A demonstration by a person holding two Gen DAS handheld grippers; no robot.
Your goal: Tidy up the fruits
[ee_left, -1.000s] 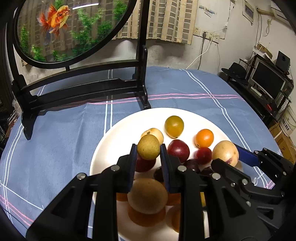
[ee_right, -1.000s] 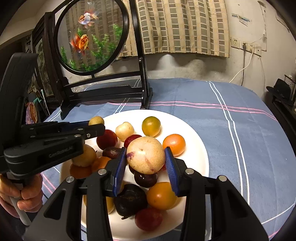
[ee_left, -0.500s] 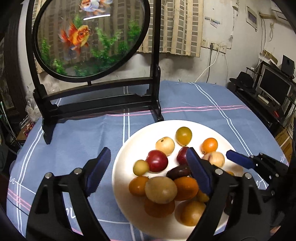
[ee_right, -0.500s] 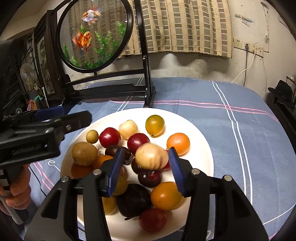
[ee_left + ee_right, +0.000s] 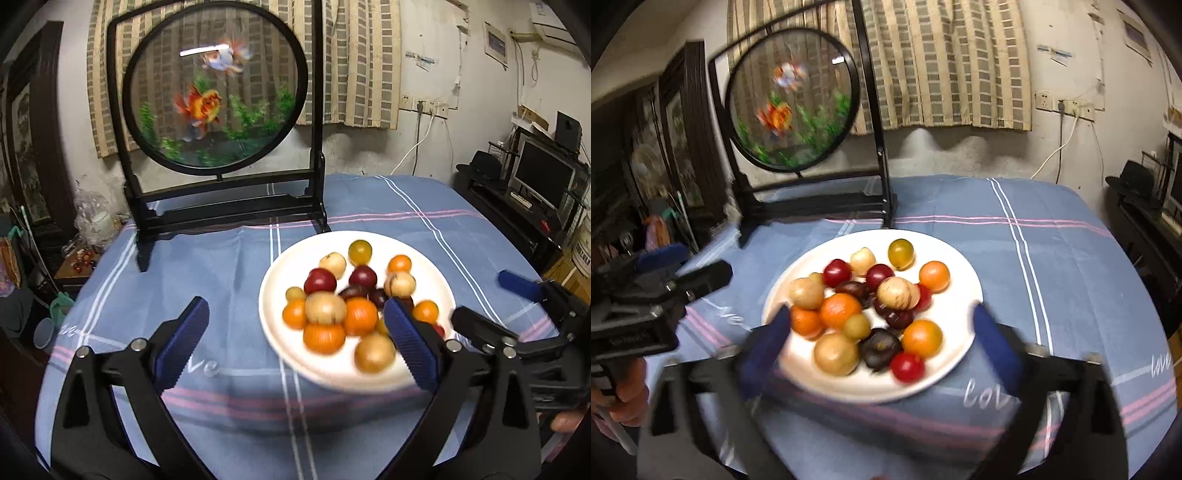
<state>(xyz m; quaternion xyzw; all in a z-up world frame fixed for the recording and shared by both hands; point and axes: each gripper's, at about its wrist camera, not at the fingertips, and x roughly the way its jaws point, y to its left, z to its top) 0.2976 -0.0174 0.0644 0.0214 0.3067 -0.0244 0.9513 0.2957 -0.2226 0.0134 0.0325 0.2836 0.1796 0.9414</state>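
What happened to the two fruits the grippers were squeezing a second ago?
Both got let go. The left gripper dropped its small yellow-green fruit onto the white plate, and the right gripper released the pale pink-speckled fruit onto the pile. Both grippers' jaws are opening, nothing between the pads, and both pulled back from the plate. The plate and fish screen stayed put.

One white plate (image 5: 960, 350). On it: four orange fruits (image 5: 934, 275), three red fruits (image 5: 836, 272), roughly four dark purple plums (image 5: 879, 347), though the overlapped ones are hard to separate, four tan-yellow round fruits (image 5: 835, 353), one pale cream fruit (image 5: 863, 260), two small yellow-green ones (image 5: 900, 253). One round goldfish screen (image 5: 792, 99) behind.
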